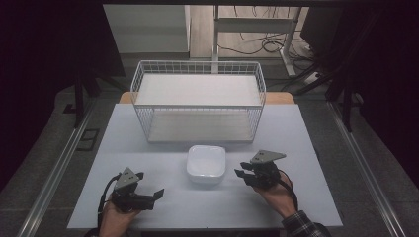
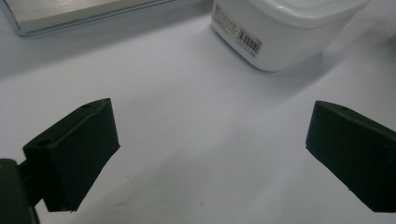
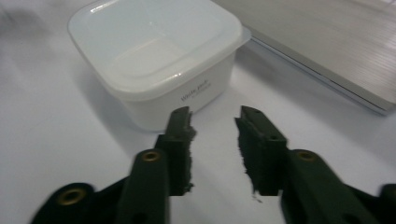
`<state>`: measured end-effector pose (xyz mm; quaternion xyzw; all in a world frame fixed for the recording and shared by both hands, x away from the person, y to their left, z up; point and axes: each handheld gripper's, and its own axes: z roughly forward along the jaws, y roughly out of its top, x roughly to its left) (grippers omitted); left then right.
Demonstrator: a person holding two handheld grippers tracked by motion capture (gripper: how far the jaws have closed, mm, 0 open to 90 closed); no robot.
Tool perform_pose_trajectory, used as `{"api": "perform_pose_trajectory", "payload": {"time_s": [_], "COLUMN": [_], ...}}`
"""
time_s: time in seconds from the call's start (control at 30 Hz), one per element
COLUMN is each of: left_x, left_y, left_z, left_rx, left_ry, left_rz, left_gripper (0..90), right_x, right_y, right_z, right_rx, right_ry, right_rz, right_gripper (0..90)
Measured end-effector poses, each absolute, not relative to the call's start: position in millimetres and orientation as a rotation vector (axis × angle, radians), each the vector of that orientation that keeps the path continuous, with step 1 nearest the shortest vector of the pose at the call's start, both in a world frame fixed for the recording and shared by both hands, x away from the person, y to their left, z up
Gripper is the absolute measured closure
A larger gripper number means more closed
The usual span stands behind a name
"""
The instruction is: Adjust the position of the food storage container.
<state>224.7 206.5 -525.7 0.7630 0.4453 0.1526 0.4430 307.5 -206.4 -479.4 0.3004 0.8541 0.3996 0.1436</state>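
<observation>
A white square lidded container [image 1: 206,164] sits on the pale table, just in front of the wire basket. My left gripper [image 1: 150,183] rests near the front left of the table, held by a hand. In the left gripper view its jaws [image 2: 210,140] stand wide open over bare table, with the container [image 2: 280,28] farther ahead. My right gripper [image 1: 240,169] is just to the right of the container and points toward it. Its jaws [image 3: 215,116] stand partly apart with nothing between them, and their tips are close to the container's [image 3: 154,56] side wall.
A white wire basket [image 1: 197,62] with a pale board in its bottom stands at the back middle of the table [image 1: 163,207]. The board's edge [image 3: 327,46] lies beyond the container. Dark floor, rails and cables surround the table.
</observation>
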Motion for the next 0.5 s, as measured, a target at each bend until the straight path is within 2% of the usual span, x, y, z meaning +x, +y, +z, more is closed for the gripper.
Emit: {"api": "perform_pose_trajectory", "payload": {"time_s": [0.03,0.07,0.1,0.17,0.2,0.23,0.3,0.5], "left_x": [225,225,225,225,225,225,225,224], "left_y": [207,207,206,206,206,206,205,204], "left_z": [-526,-526,-526,-526,-526,-526,-527,-528], "left_rx": [1.893,1.893,1.898,1.904,1.904,1.908,1.920,1.930], "left_ry": [1.101,1.101,1.098,1.096,1.096,1.095,1.086,1.078], "left_rz": [0.375,0.375,0.375,0.378,0.378,0.383,0.398,0.419], "left_gripper": [1.8,1.8,1.8,1.8,1.8,1.8,1.6,1.2], "right_x": [302,302,297,293,293,289,286,280], "right_y": [-212,-212,-218,-223,-223,-227,-230,-232], "right_z": [-479,-479,-479,-480,-480,-481,-482,-489], "right_rx": [0.875,0.875,0.884,0.893,0.893,0.897,0.904,0.921], "right_ry": [2.444,2.444,2.423,2.407,2.407,2.389,2.375,2.374], "right_rz": [1.158,1.158,1.162,1.174,1.174,1.183,1.182,1.183], "right_gripper": [48.6,48.6,40.1,31.2,31.2,23.1,15.7,6.2]}}
